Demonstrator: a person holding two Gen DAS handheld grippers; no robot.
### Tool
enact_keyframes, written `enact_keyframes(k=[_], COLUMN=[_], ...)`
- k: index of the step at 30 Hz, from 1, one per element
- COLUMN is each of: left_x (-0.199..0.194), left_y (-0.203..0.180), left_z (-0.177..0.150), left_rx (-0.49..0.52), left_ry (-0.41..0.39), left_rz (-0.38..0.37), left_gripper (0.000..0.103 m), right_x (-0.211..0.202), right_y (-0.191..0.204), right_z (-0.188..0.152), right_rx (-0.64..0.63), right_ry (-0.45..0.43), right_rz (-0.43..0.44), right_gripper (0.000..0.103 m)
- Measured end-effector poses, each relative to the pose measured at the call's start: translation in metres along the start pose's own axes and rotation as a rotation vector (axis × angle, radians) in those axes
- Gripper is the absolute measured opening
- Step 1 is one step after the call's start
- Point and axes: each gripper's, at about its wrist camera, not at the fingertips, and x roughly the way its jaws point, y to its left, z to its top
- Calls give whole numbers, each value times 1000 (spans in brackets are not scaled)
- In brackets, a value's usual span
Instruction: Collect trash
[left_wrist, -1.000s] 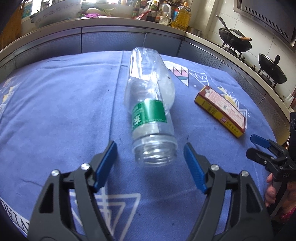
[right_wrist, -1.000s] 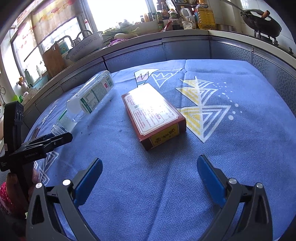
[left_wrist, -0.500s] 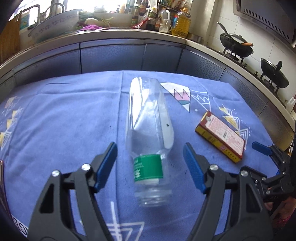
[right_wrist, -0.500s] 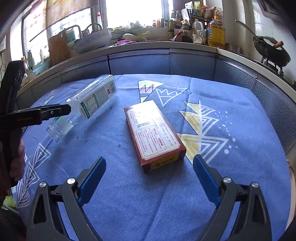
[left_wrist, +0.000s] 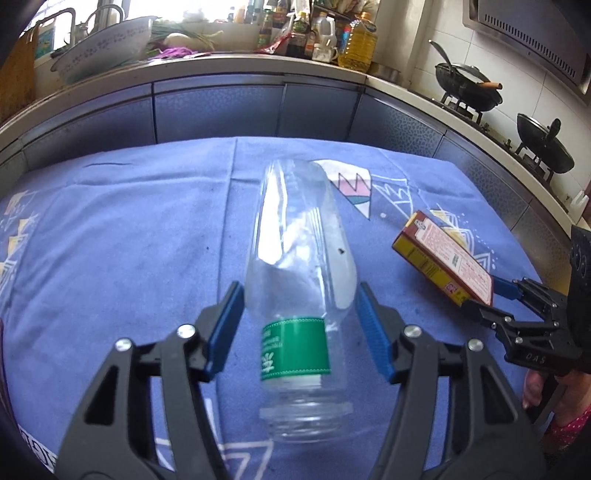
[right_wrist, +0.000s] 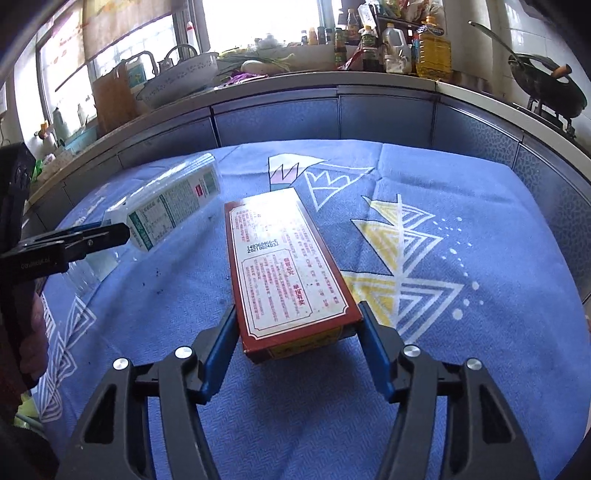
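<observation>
1. A kitchen: a blue patterned tablecloth (left_wrist: 122, 236) covers the table, with grey-blue cabinet fronts (left_wrist: 218, 107) behind it and a worktop above them that carries a white patterned bowl (left_wrist: 103, 44), oil and sauce bottles (left_wrist: 354, 40) and green vegetables.
2. Two black woks (left_wrist: 469, 88) stand on the stove at the right in the left wrist view.
3. A clear plastic bottle (left_wrist: 299, 266) with a green label lies on its side on the cloth, its open, capless mouth toward the left camera.
4. The left gripper (left_wrist: 300, 306) straddles the bottle's body just above the label; the blue pads (left_wrist: 227, 321) stand at either flank, at or very near the plastic, and whether they actually press on it cannot be told.
5. In the right wrist view the bottle (right_wrist: 173, 206) lies to the left of the box, apart from it, with a printed label panel facing up.
6. A flat red and yellow cardboard box (right_wrist: 284, 269) with a white printed face lies on the cloth, one short end toward the right camera.
7. The right gripper (right_wrist: 297, 332) straddles the near end of the box; its blue pads (right_wrist: 371, 347) sit right at the two long sides, and firm contact cannot be confirmed.
8. In the left wrist view the box (left_wrist: 443, 258) lies right of the bottle, its near end between the fingers of the right gripper (left_wrist: 491, 295).
</observation>
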Motion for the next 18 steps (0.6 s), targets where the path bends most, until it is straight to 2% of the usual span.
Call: enact_keyframes(k=[3, 8, 18], left_x=[-15, -28, -35], left_y=[-15, -45, -96], left_z=[-2, -3, 6], left_rx=[26, 95, 202], left_ry=[-22, -46, -75], left_rz=[-42, -84, -119], left_gripper=[60, 60, 60], right_x=[-21, -53, -93], right_y=[-5, -19, -50], right_z=[-7, -24, -44], right_rx=[53, 112, 192], right_ry=[-28, -72, -136], right_rz=[20, 2, -38], right_gripper=[63, 63, 63])
